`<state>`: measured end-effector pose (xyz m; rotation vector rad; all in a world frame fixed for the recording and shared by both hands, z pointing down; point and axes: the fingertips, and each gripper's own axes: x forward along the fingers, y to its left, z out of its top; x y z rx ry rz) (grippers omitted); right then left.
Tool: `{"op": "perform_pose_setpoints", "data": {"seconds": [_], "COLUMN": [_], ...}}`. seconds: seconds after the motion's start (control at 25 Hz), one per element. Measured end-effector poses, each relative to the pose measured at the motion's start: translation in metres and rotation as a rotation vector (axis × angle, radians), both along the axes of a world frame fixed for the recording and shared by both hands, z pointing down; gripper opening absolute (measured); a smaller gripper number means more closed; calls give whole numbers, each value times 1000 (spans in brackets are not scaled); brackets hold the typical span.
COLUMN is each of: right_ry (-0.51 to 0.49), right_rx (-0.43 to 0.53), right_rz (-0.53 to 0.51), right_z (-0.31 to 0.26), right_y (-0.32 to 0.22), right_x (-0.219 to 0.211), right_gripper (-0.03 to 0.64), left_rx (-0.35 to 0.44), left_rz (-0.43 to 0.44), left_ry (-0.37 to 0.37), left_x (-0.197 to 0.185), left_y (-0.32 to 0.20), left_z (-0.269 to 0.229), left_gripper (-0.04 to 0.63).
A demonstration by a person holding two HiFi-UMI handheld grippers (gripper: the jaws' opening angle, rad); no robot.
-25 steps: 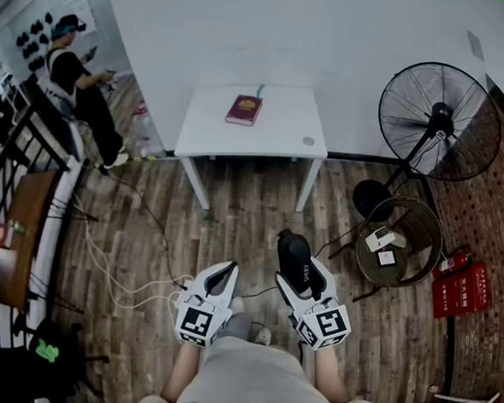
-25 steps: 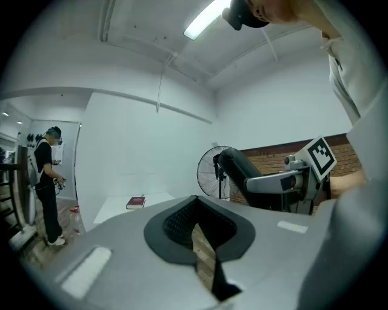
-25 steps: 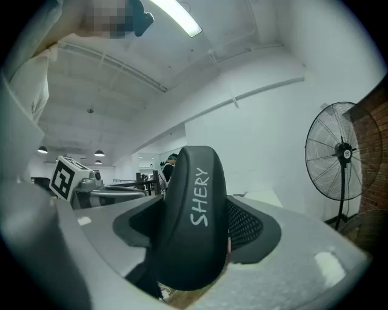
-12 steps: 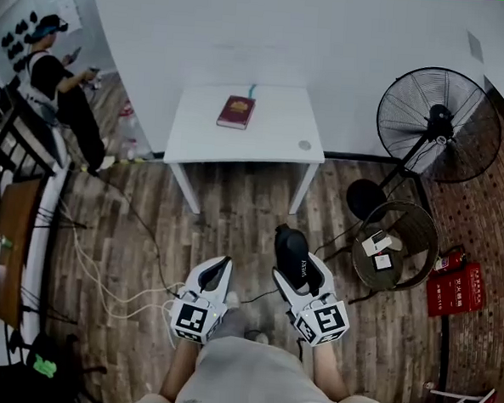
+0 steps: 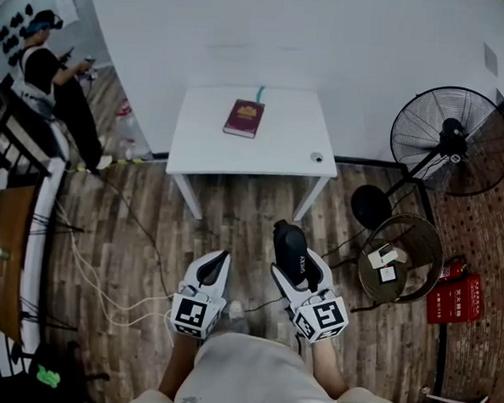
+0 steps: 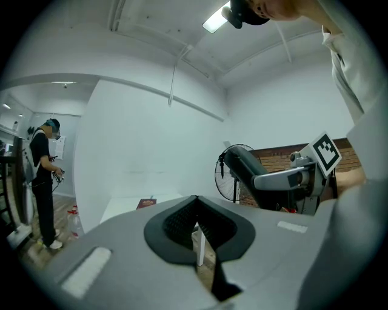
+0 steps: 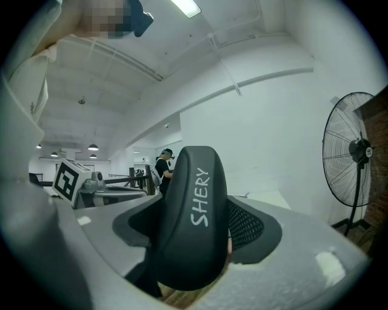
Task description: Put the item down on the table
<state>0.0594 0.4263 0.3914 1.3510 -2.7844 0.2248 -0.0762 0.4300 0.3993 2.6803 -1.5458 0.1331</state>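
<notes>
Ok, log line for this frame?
right gripper: shut on black case | left gripper: shut, empty | white table: ahead, red book on it | black case: not yet down

The head view looks steeply down from above onto the left tool (image 5: 215, 265), the right tool (image 5: 293, 252) and the floor, with the white worktop (image 5: 273, 142) ahead. Each gripper view sits close behind its own jaws and faces about level toward that worktop. The black case (image 7: 194, 218) fills the middle of the right gripper view. All three views share the worktop and the fan (image 5: 453, 139).
</notes>
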Motion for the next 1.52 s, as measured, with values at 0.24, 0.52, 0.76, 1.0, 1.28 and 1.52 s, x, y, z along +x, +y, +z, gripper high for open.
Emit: {"op": "perform_pose_setpoints", "data": {"seconds": [0.24, 0.52, 0.76, 1.0, 1.28, 1.52], "right_ry": [-7, -20, -9, -5, -12, -23], "right_rx": [6, -1, -20, -20, -18, -15], "right_rz": [10, 39, 68, 76, 60, 46], "right_z": [-4, -3, 2, 3, 2, -5], "right_y": [-41, -69, -86, -112, -161, -216], "right_x": [-24, -43, -40, -41, -40, -28], "right_gripper": [327, 327, 327, 327, 327, 327], "left_rx": [9, 13, -14, -10, -12, -10], "left_rz": [19, 49, 72, 71, 56, 31], "left_ry": [-6, -13, -3, 1, -11, -22], "left_x": [-21, -38, -37, -39, -37, -29], "left_y": [-38, -71, -90, -115, -162, -213], "left_z": [-5, -6, 5, 7, 7, 0], "left_gripper": [18, 18, 18, 18, 18, 18]}}
